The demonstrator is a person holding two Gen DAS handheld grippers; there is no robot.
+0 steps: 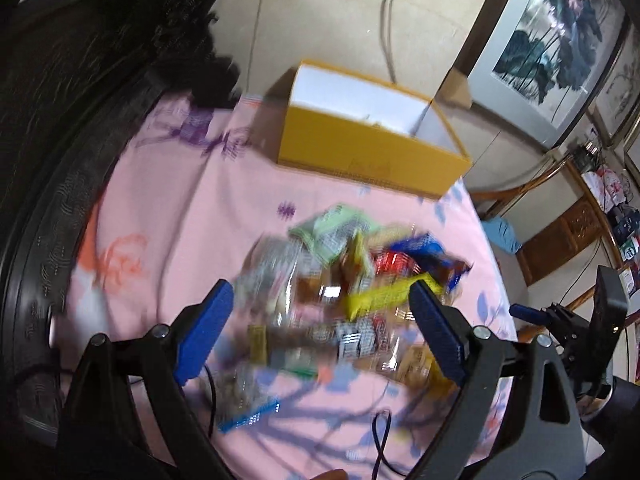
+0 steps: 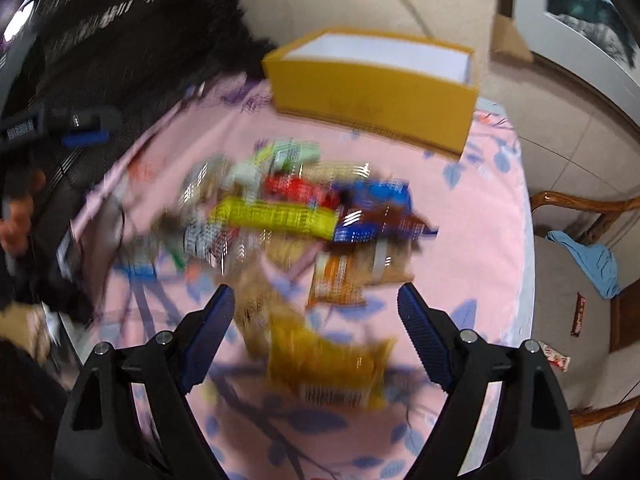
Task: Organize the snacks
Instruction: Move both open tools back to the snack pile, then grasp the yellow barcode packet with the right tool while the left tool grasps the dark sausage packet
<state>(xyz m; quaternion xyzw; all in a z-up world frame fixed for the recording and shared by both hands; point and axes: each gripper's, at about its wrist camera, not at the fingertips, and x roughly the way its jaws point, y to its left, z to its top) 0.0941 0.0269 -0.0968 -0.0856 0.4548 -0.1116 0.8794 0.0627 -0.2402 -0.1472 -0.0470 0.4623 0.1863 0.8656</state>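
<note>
Task barely begun: snack pile loose mid-table on the pink cloth; yellow box at far edge looks nearly empty. Left gripper and right gripper wide, holding nothing.

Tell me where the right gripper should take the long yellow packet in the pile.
Judging loosely through the blur: grip the yellow packet across its narrow width, near the middle, coming from above. It lies flat and long atop the other snacks, so its long edges look exposed.
</note>
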